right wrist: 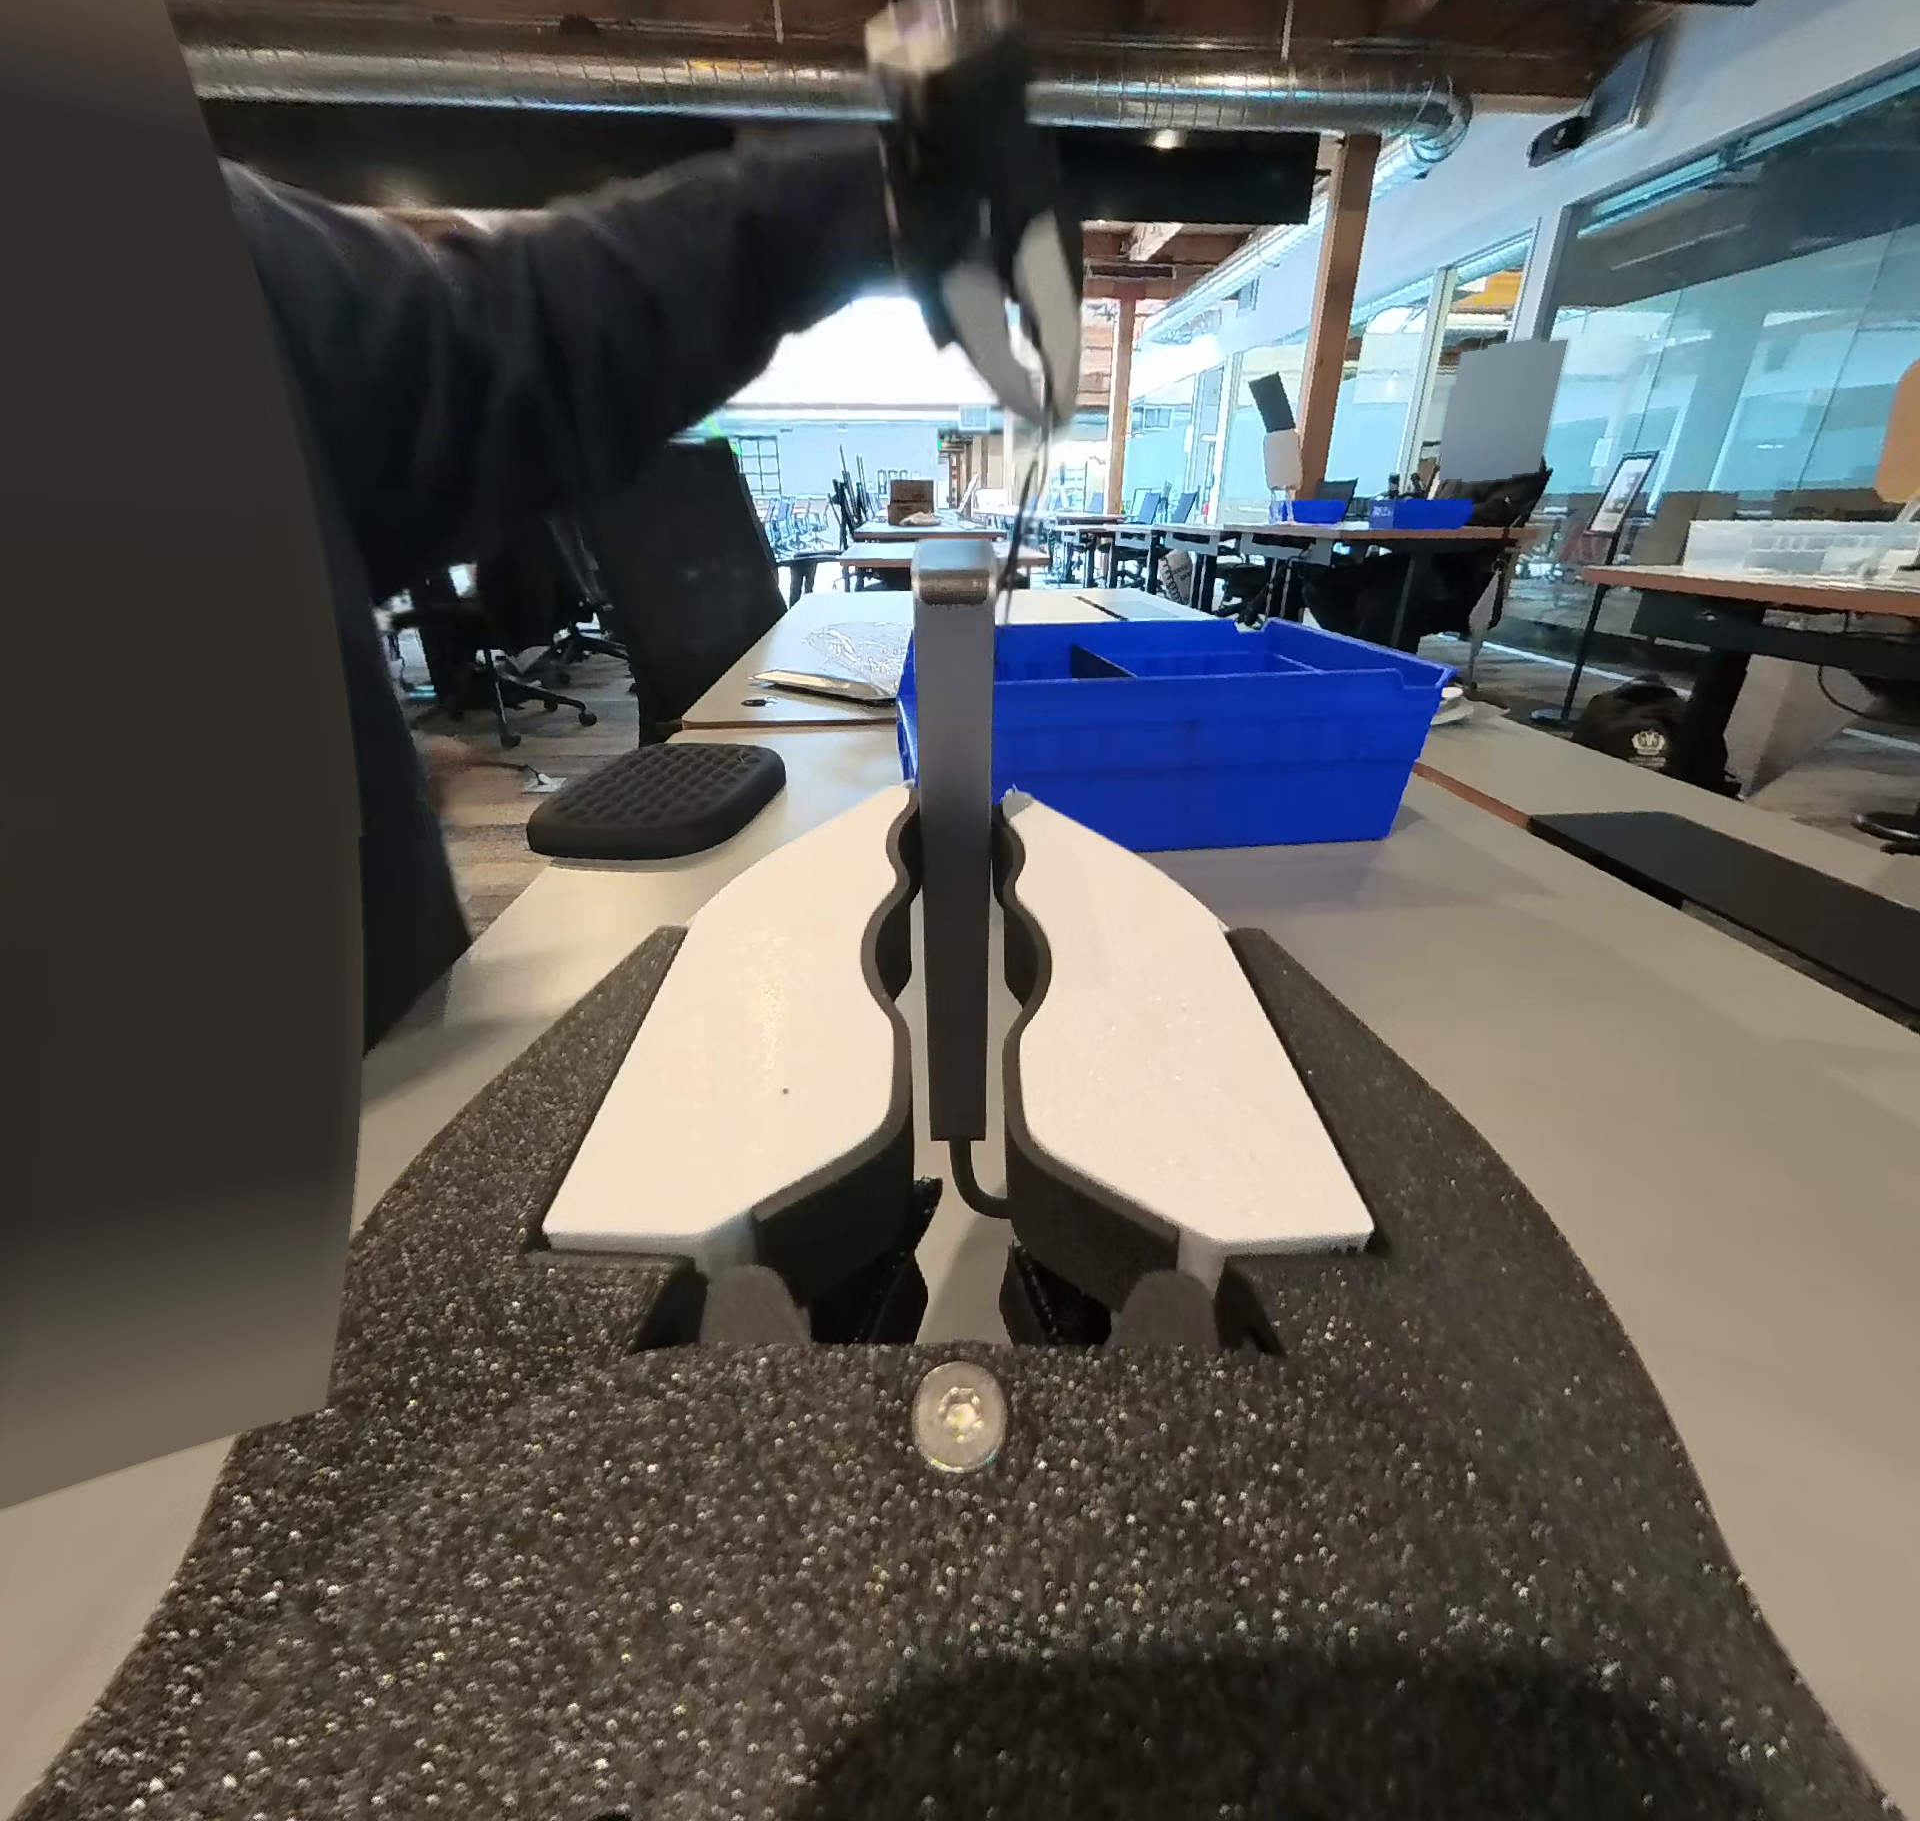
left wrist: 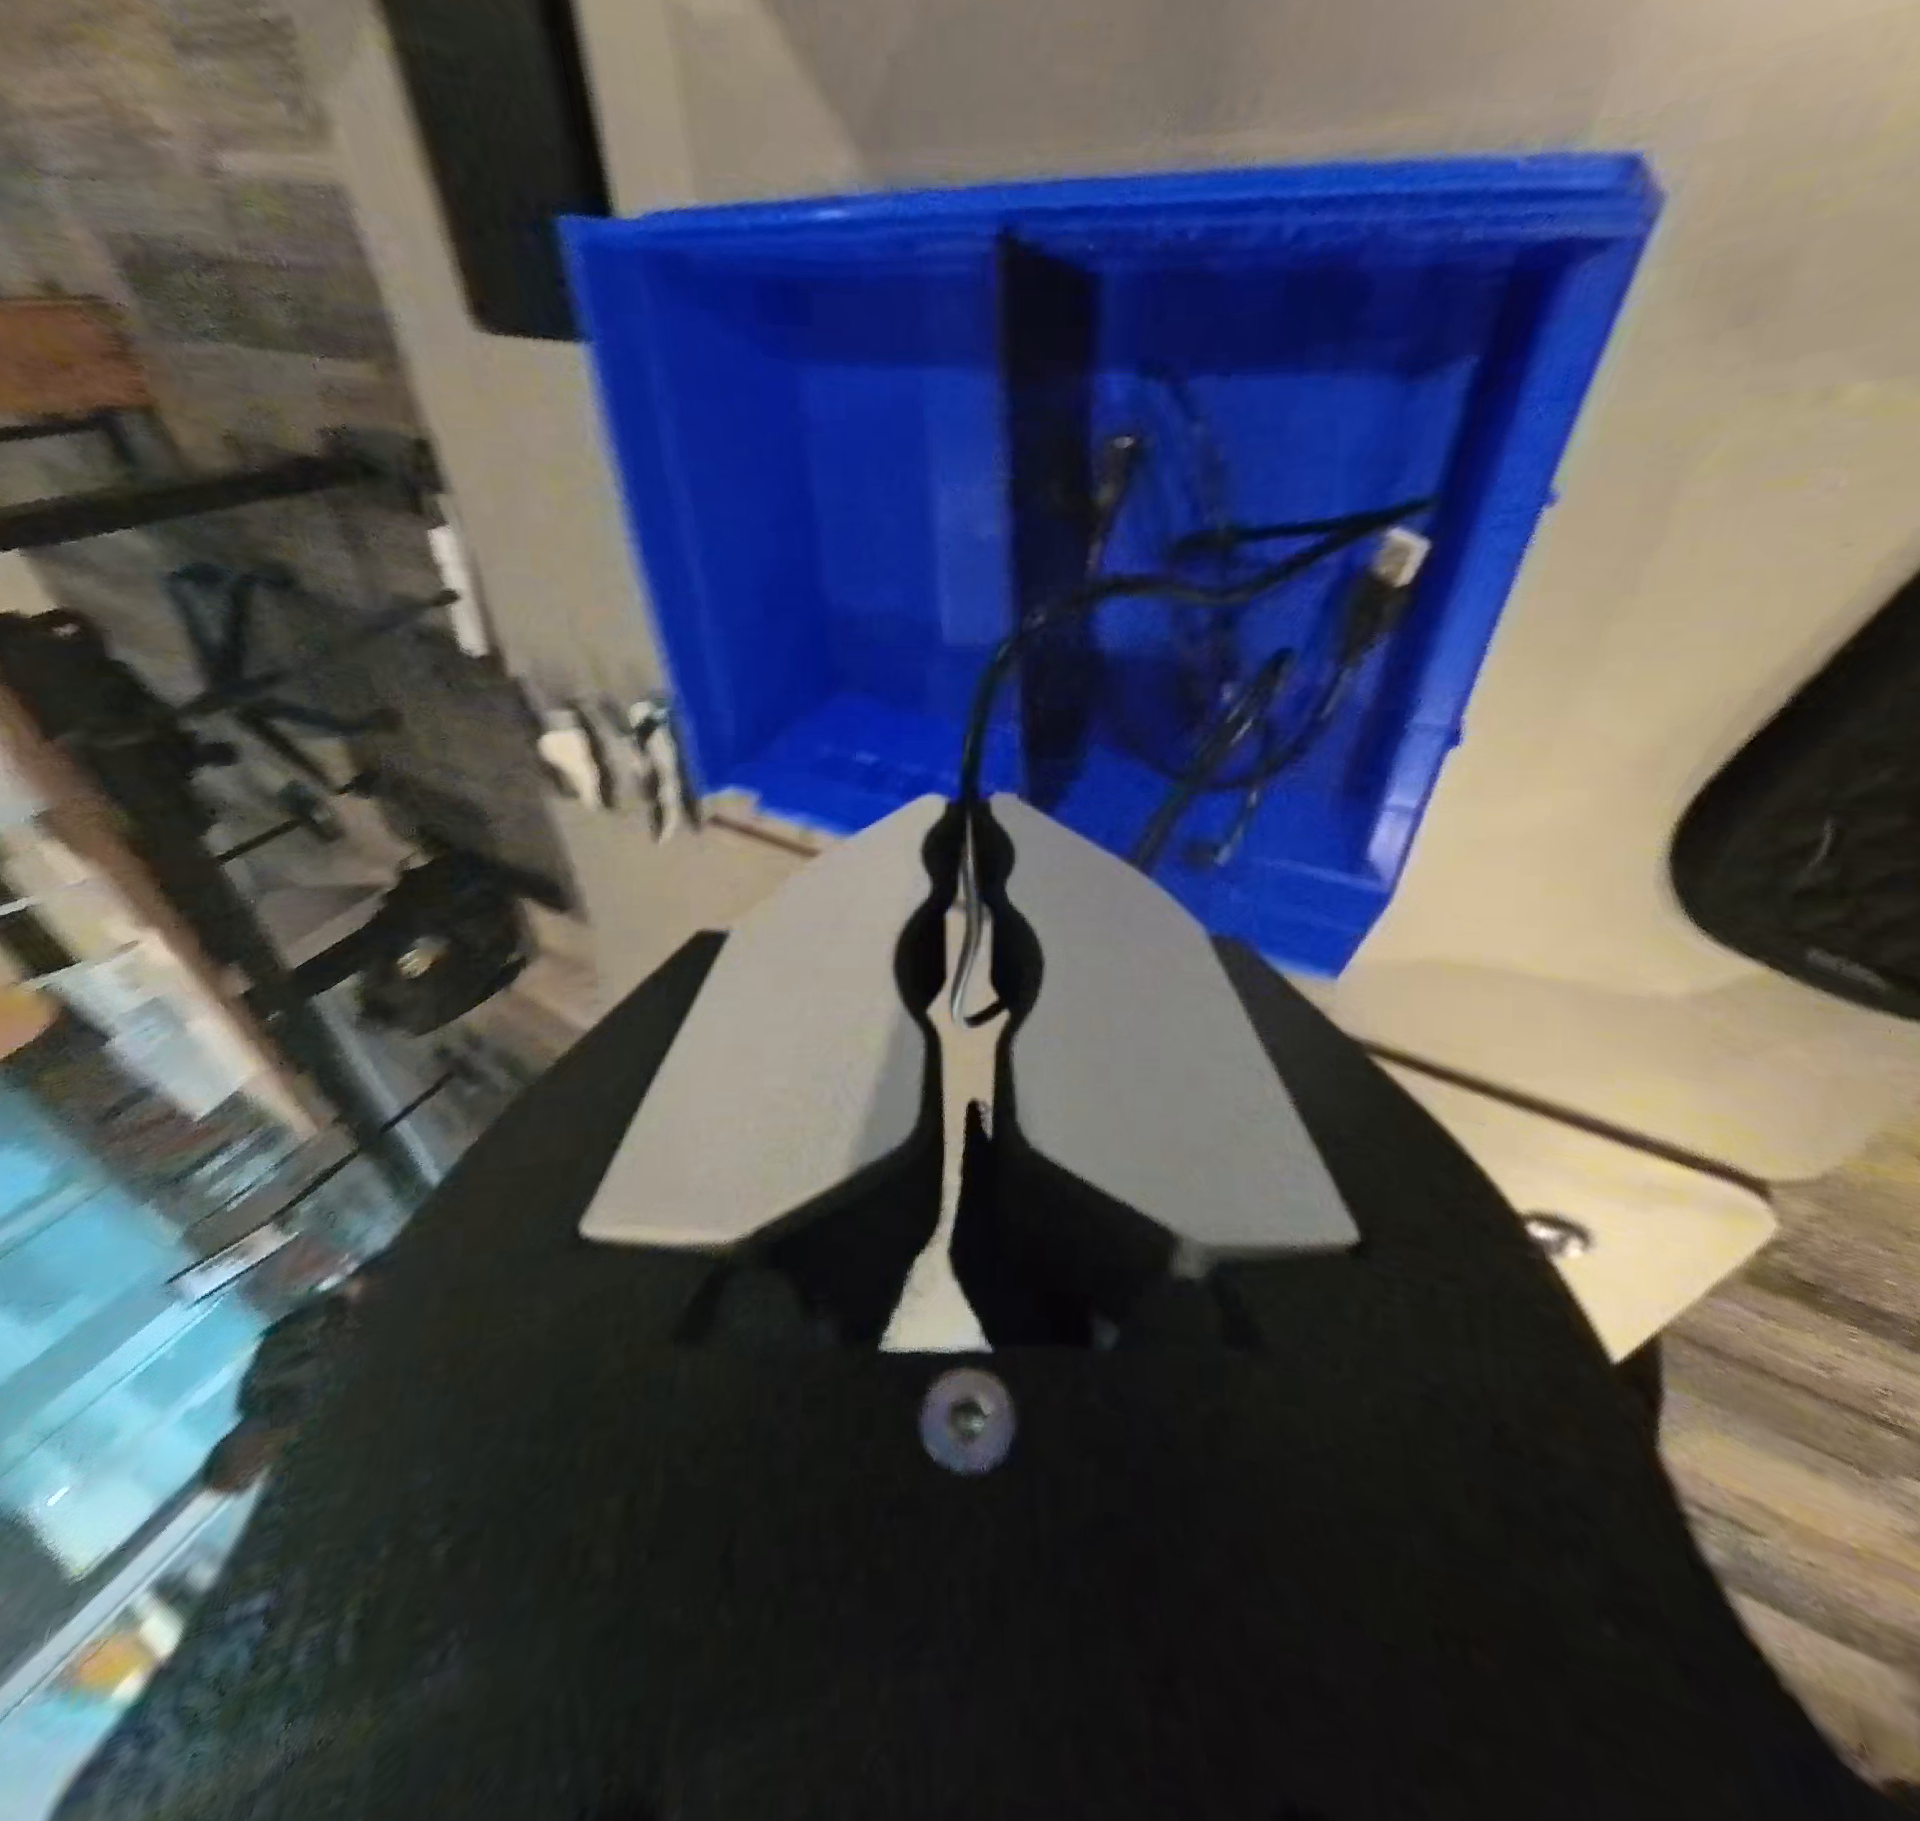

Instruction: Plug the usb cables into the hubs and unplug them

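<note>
My left gripper (left wrist: 968, 821) is shut on a thin black USB cable (left wrist: 1049, 618), held high above the blue bin (left wrist: 1382, 898) and pointing down at it. The cable trails into the bin's right compartment among several loose black cables (left wrist: 1247, 722) and plugs. A black divider (left wrist: 1049, 524) splits the bin. My right gripper (right wrist: 958, 805) is shut on a dark grey USB hub (right wrist: 951, 836), held upright over the table, its own lead at the base. The left gripper (right wrist: 1039, 400) also shows high in the right wrist view, blurred, cable hanging.
The blue bin (right wrist: 1195, 763) stands on a grey table (right wrist: 1558, 1096) ahead of the right gripper. A black chair armrest (right wrist: 660, 800) sits at the table's left edge. A person's dark sleeve (right wrist: 520, 337) reaches across the upper left. Office desks and chairs stand behind.
</note>
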`<state>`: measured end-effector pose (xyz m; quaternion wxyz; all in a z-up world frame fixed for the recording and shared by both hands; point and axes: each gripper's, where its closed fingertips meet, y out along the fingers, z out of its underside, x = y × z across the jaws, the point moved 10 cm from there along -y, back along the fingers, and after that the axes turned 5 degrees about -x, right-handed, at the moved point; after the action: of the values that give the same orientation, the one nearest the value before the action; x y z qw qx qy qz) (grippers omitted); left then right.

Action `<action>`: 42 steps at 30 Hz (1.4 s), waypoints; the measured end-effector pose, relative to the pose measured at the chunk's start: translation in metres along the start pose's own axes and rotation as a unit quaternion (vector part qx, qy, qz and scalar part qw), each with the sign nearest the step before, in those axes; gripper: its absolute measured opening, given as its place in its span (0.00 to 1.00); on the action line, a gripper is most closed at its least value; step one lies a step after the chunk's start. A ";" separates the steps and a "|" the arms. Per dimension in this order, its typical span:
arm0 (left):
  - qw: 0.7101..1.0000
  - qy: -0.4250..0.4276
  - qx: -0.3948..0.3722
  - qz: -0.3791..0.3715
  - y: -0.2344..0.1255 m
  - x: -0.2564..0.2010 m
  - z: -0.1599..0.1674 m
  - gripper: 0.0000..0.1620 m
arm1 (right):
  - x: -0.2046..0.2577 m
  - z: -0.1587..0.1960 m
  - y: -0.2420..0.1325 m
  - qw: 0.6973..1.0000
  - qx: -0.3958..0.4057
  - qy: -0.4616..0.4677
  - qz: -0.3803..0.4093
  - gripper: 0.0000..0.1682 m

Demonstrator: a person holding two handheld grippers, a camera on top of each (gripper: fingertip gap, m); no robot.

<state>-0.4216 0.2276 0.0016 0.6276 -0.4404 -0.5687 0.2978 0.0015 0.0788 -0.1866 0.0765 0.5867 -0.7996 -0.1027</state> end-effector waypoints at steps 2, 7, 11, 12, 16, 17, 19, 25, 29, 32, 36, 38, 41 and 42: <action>1.000 0.005 0.009 -0.026 -0.029 0.012 -0.007 0.02 | 0.000 -0.001 -0.001 1.000 -0.004 -0.001 0.002 0.07; 0.995 0.021 0.028 -0.092 -0.091 0.037 -0.031 0.02 | 0.000 -0.005 -0.003 1.000 -0.017 -0.003 0.004 0.07; 0.989 0.035 0.036 -0.139 -0.127 0.054 -0.056 0.01 | 0.000 -0.008 -0.005 1.000 -0.026 -0.005 0.005 0.07; 0.988 0.038 0.034 -0.149 -0.136 0.058 -0.063 0.01 | 0.000 -0.009 -0.005 1.000 -0.028 -0.006 0.006 0.07; 0.981 0.052 0.037 -0.184 -0.166 0.072 -0.092 0.02 | 0.000 -0.012 -0.008 0.999 -0.036 -0.011 0.012 0.07; 0.979 0.055 0.039 -0.191 -0.174 0.076 -0.099 0.01 | -0.001 -0.012 -0.009 0.999 -0.039 -0.012 0.014 0.07; 0.976 0.059 0.045 -0.205 -0.188 0.082 -0.113 0.02 | -0.001 -0.014 -0.011 0.999 -0.045 -0.012 0.017 0.07; 0.970 0.050 0.057 -0.232 -0.220 0.095 -0.139 0.01 | -0.001 -0.018 -0.014 0.998 -0.057 -0.014 0.018 0.07; 0.968 0.030 0.090 -0.234 -0.221 0.100 -0.127 0.01 | 0.000 -0.020 -0.014 0.998 -0.061 -0.016 0.015 0.07; 0.968 -0.006 0.105 -0.227 -0.218 0.101 -0.099 0.01 | 0.001 -0.022 -0.014 0.998 -0.064 -0.017 0.012 0.07; 0.972 -0.071 0.072 -0.210 -0.216 0.097 -0.057 0.01 | 0.002 -0.022 -0.013 0.998 -0.064 -0.019 0.009 0.07; 0.978 -0.110 0.017 -0.176 -0.205 0.093 -0.038 0.01 | 0.002 -0.022 -0.013 0.998 -0.062 -0.019 0.009 0.07; 0.982 -0.158 -0.016 -0.098 -0.171 0.080 -0.009 0.02 | 0.003 -0.023 -0.013 0.998 -0.061 -0.018 0.010 0.07; 0.981 -0.170 -0.023 -0.091 -0.160 0.077 0.002 0.02 | 0.003 -0.022 -0.013 0.998 -0.062 -0.018 0.010 0.07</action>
<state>-0.4305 0.2257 0.1791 0.5357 -0.3441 -0.7116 0.2969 0.0180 0.0710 -0.1688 0.0996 0.5709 -0.7987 -0.1618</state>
